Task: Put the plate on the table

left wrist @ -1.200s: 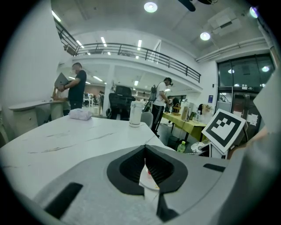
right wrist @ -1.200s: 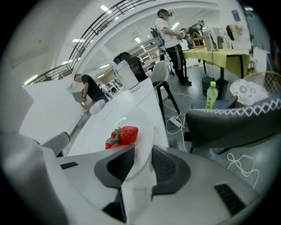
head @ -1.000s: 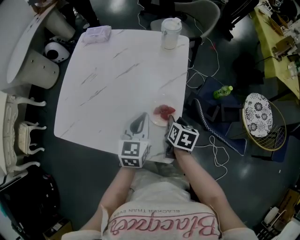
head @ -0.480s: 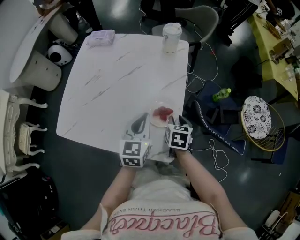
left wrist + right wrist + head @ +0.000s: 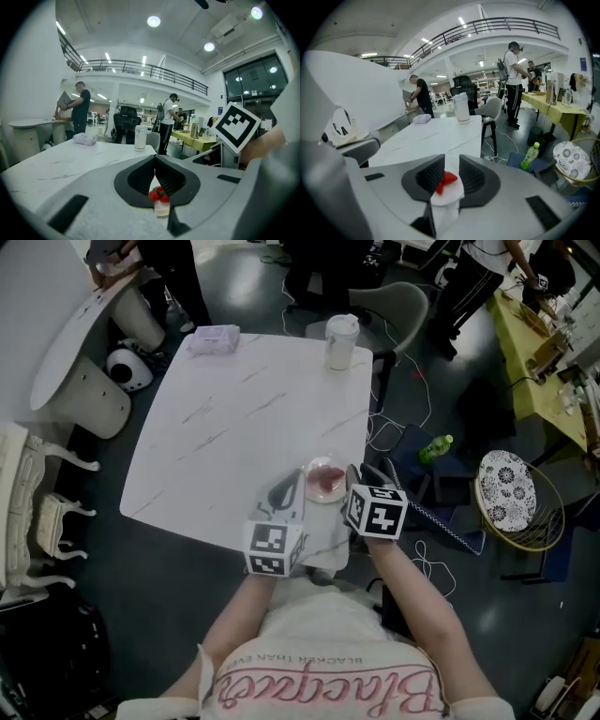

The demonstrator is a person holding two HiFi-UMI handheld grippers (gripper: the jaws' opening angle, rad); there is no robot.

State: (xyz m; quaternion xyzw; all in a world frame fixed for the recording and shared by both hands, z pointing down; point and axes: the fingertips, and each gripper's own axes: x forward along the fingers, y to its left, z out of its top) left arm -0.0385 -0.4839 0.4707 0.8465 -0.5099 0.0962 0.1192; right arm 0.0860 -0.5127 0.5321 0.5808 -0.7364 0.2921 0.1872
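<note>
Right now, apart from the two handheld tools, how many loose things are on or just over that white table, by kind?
Lidded cup: 1
Soft packet: 1
Plate of strawberries: 1
Total: 3

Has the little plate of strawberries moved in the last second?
Yes, slightly. The right claw has just been closing on the plate, which now seems raised off the table, still near its right edge.

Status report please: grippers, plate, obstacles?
Right gripper just closing, plate held between jaws. Left gripper shut, beside plate. Cup, packet far across table, not obstructing.
</note>
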